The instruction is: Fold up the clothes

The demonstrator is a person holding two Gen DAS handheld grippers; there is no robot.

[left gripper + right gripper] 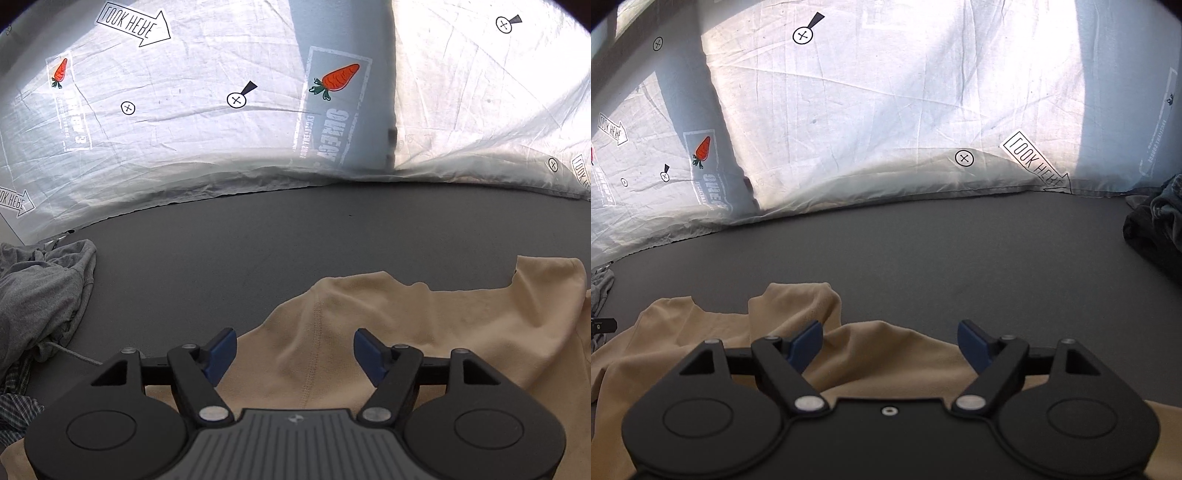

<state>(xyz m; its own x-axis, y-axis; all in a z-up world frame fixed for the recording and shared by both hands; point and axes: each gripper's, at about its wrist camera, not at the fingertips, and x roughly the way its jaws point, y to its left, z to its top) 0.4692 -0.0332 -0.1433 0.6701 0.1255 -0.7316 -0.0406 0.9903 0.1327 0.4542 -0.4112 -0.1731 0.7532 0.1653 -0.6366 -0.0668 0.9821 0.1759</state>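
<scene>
A beige shirt (424, 332) lies rumpled on the dark grey table (295, 229), near the front edge. My left gripper (294, 349) hangs just above it, over a stitched seam, jaws open and nothing pinched between the blue pads. In the right wrist view the same beige shirt (738, 332) spreads to the left, a folded-up flap standing near the middle. My right gripper (890, 343) is open too, above the shirt's right edge, with cloth below the jaws but not gripped.
A heap of grey clothes (40, 291) and a checked cloth (14, 406) sit at the left. Dark clothes (1156, 225) are piled at the far right. A white printed sheet (221, 110) with carrots and arrows hangs behind the table (960, 251).
</scene>
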